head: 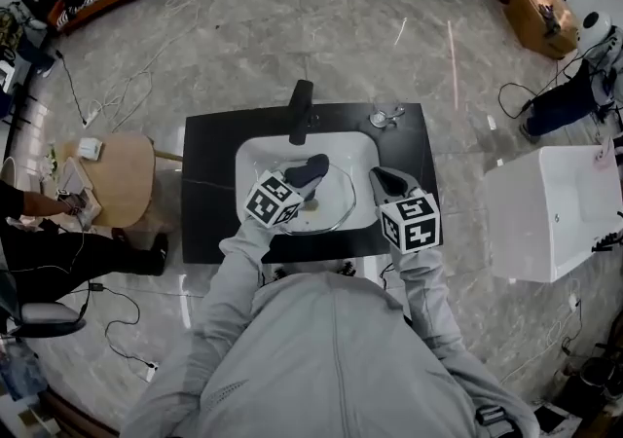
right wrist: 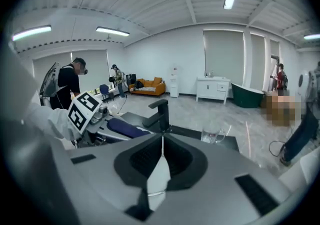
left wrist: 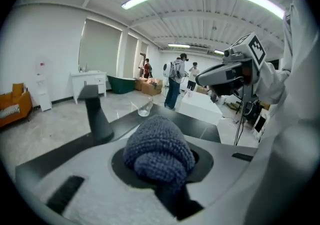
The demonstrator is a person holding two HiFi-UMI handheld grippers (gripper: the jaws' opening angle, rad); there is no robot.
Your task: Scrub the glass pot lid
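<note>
Sink (head: 255,156) holds glass lid (head: 336,209) | left fingers (left wrist: 222,169) grip cloth (left wrist: 159,149) | right fingers (head: 386,180) pinch lid

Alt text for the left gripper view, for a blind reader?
The left claw grips a bunched dark blue knitted cloth. Beyond it stand a black faucet and a glass on the dark counter; the right claw shows upper right.

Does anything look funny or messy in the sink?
Nothing is spilled or broken. One odd thing: the glass lid seems to lean tilted in the sink, not flat, pinched at its rim by the right gripper. The left gripper holds a blue cloth beside it.
</note>
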